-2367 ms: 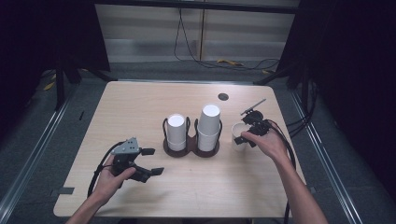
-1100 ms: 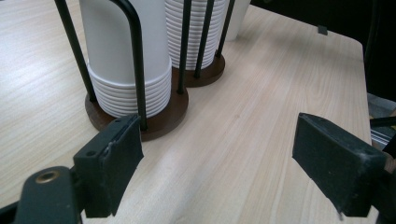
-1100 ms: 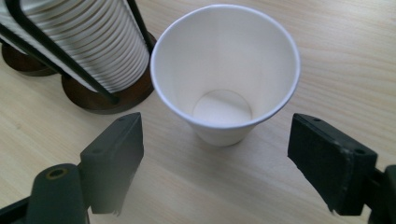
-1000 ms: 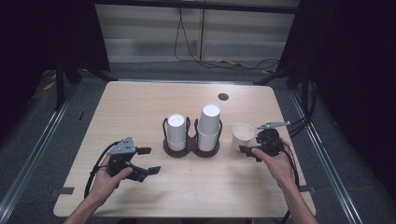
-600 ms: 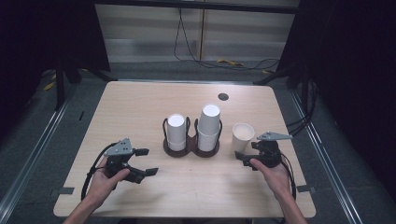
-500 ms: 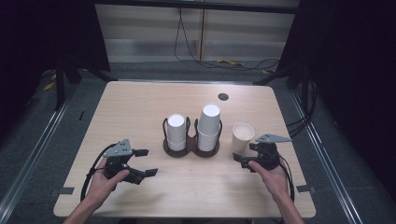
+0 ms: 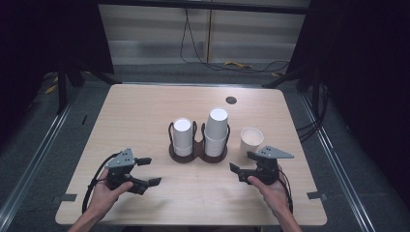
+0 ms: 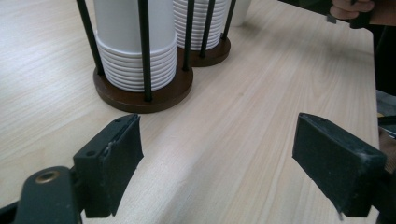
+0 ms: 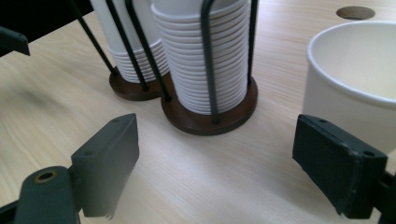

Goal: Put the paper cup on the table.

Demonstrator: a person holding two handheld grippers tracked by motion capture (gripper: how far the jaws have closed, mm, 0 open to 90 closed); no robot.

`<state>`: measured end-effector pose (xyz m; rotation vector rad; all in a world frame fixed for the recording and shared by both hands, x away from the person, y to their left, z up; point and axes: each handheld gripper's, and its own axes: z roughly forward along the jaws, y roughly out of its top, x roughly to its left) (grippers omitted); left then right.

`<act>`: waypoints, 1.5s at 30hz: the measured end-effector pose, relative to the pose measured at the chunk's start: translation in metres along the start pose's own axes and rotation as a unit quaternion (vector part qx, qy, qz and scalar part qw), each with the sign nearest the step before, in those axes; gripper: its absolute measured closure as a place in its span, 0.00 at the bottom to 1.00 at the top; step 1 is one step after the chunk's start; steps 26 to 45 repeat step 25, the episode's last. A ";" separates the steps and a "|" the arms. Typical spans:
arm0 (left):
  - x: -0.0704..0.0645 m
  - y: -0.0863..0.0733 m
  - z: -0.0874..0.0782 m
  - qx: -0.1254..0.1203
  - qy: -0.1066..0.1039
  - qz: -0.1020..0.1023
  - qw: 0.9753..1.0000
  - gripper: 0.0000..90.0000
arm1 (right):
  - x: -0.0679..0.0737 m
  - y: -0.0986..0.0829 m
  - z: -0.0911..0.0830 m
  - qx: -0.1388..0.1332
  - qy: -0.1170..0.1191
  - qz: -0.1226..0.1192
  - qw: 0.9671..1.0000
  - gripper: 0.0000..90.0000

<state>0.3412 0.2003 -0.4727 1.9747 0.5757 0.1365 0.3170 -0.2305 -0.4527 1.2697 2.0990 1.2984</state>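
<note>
A: What stands on the table [image 7: 140,116]?
B: A double cup holder [image 7: 198,153] at centre, holding two inverted cup stacks [image 7: 217,130]. A single upright cup [image 7: 251,141] sits just right of it.
A: The grippers?
B: The left gripper [image 7: 149,171] and right gripper [image 7: 240,164] are near the front edge, jaws spread wide, holding nothing.

Overhead view; two low tabletop close-ups

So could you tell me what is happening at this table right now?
A person holds a gripper in each hand, both open and holding nothing. The left gripper and right gripper rest near the table's front edge. A single paper cup stands upright beside a cup holder with two stacks of upside-down cups.
</note>
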 end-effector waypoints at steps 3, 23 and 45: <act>-0.001 -0.001 0.002 -0.008 0.003 -0.010 1.000 0.18 | 0.006 -0.001 0.001 -0.011 0.006 0.000 1.000 0.16; -0.011 -0.009 0.016 0.006 0.006 -0.005 1.000 0.18 | 0.036 -0.018 0.025 0.009 0.029 -0.025 0.999 0.18; -0.011 -0.010 0.017 0.009 0.005 -0.004 1.000 0.18 | 0.035 -0.017 0.026 0.007 0.031 -0.022 0.999 0.18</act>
